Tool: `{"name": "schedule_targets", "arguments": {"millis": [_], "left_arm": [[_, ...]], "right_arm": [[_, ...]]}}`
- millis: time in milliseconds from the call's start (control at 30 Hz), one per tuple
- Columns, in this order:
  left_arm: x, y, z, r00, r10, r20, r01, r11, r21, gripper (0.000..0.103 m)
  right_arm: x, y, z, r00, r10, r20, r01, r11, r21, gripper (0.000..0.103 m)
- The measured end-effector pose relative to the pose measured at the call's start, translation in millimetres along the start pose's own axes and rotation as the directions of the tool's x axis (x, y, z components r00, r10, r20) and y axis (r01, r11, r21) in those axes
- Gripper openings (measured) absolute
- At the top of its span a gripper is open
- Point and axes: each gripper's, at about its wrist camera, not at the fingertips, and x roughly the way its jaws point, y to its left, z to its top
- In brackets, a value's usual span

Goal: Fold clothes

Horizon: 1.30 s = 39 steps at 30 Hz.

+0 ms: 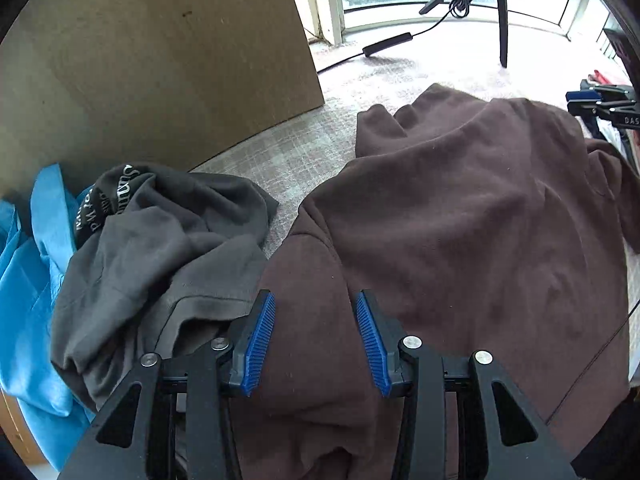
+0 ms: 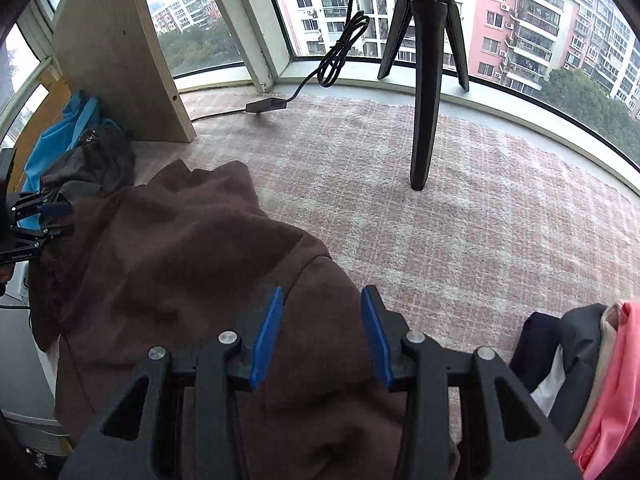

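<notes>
Daylight pours in from the windows [image 2: 400, 20] at twelve o'clock in both of my views, soft and overcast, so shadows stay faint. In my left view the glass and the carpet [image 1: 440, 56] near one o'clock are washed out almost white, while the wooden board [image 1: 160, 60] at ten o'clock sits dim and flat. The brown garment [image 1: 460, 208] is evenly lit, its folds showing only gentle shading. My right view is brighter and crisper; the buildings outside are sharp. Both pictures bend strongly at the rim, with black corners, and straight window frames curve. I see no motion blur.
</notes>
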Motion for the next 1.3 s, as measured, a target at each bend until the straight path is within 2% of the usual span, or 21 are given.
{"name": "schedule_targets", "arguments": {"millis": [100,267,367,400,433,467,567,600,633,667,700,767,800,833,900,1067,1167,1200,1233,1267,1300], "left_arm": [[18,2,3,0.999,0.023,-0.045,-0.021,0.999,0.046,0.031],[18,23,5,0.999,0.004,-0.035,-0.004,1.000,-0.011,0.003],[9,30,4,0.999,0.033,-0.021,-0.034,0.999,-0.016,0.003],[5,31,4,0.999,0.045,-0.010,-0.045,0.999,-0.011,0.003],[1,32,3,0.998,0.070,-0.003,-0.070,0.998,0.001,0.003],[-1,35,1,0.994,0.106,-0.002,-0.106,0.994,0.008,0.000],[-2,54,-2,0.980,0.198,-0.015,-0.198,0.980,-0.024,0.000],[-4,60,-2,0.980,0.199,-0.020,-0.200,0.979,-0.041,0.001],[-8,64,0,0.986,0.165,-0.019,-0.166,0.984,-0.067,0.002],[-15,64,5,0.993,0.118,0.000,-0.118,0.990,-0.081,0.002],[-23,61,12,0.998,0.061,0.031,-0.058,0.995,-0.083,0.002],[-31,48,29,0.996,-0.033,0.087,0.040,0.997,-0.073,0.026],[-29,39,39,0.992,-0.075,0.105,0.082,0.994,-0.068,0.031],[-24,31,50,0.986,-0.117,0.116,0.126,0.990,-0.065,0.036],[-5,13,70,0.978,-0.180,0.109,0.188,0.980,-0.067,0.035],[54,-24,102,0.983,-0.181,0.022,0.182,0.982,-0.058,0.035],[59,-24,109,0.981,-0.183,0.061,0.187,0.980,-0.071,0.042],[60,-21,109,0.978,-0.198,0.064,0.203,0.975,-0.086,0.042],[59,-21,108,0.974,-0.212,0.073,0.218,0.972,-0.089,0.033],[57,-23,106,0.973,-0.214,0.086,0.220,0.972,-0.076,0.016],[54,-25,103,0.971,-0.215,0.100,0.222,0.973,-0.063,0.011]], "right_arm": [[10,-8,2,0.999,0.040,0.007,-0.040,0.999,-0.011,0.049],[35,-12,9,0.994,0.104,-0.017,-0.105,0.993,-0.047,0.053],[49,-9,9,0.989,0.141,-0.045,-0.143,0.988,-0.064,0.052],[53,-5,7,0.987,0.145,-0.063,-0.150,0.985,-0.087,0.044],[56,1,5,0.985,0.148,-0.085,-0.157,0.981,-0.116,0.029],[56,6,3,0.986,0.139,-0.096,-0.152,0.977,-0.150,0.008],[40,12,1,0.998,0.051,-0.045,-0.059,0.975,-0.215,0.008],[38,9,2,0.998,0.027,-0.051,-0.037,0.978,-0.207,0.013],[37,7,3,0.998,0.003,-0.058,-0.014,0.980,-0.199,0.021],[35,5,5,0.998,-0.022,-0.063,0.009,0.981,-0.195,0.035],[29,4,8,0.999,-0.020,-0.050,0.011,0.982,-0.186,0.038],[11,3,18,0.998,0.061,0.022,-0.057,0.988,-0.142,0.038],[7,4,24,0.995,0.092,0.048,-0.085,0.989,-0.122,0.041],[9,7,32,0.992,0.111,0.058,-0.105,0.989,-0.104,0.041],[17,17,48,0.987,0.142,0.073,-0.136,0.988,-0.078,0.042],[75,57,78,0.982,0.187,0.012,-0.186,0.980,-0.072,0.042],[102,70,83,0.980,0.199,-0.026,-0.200,0.976,-0.087,0.042],[107,74,84,0.979,0.200,-0.024,-0.202,0.975,-0.095,0.042],[110,77,85,0.978,0.207,-0.021,-0.209,0.972,-0.104,0.042],[112,79,84,0.975,0.223,-0.018,-0.223,0.968,-0.111,0.039],[113,80,83,0.971,0.237,-0.016,-0.238,0.964,-0.116,0.017]]}}
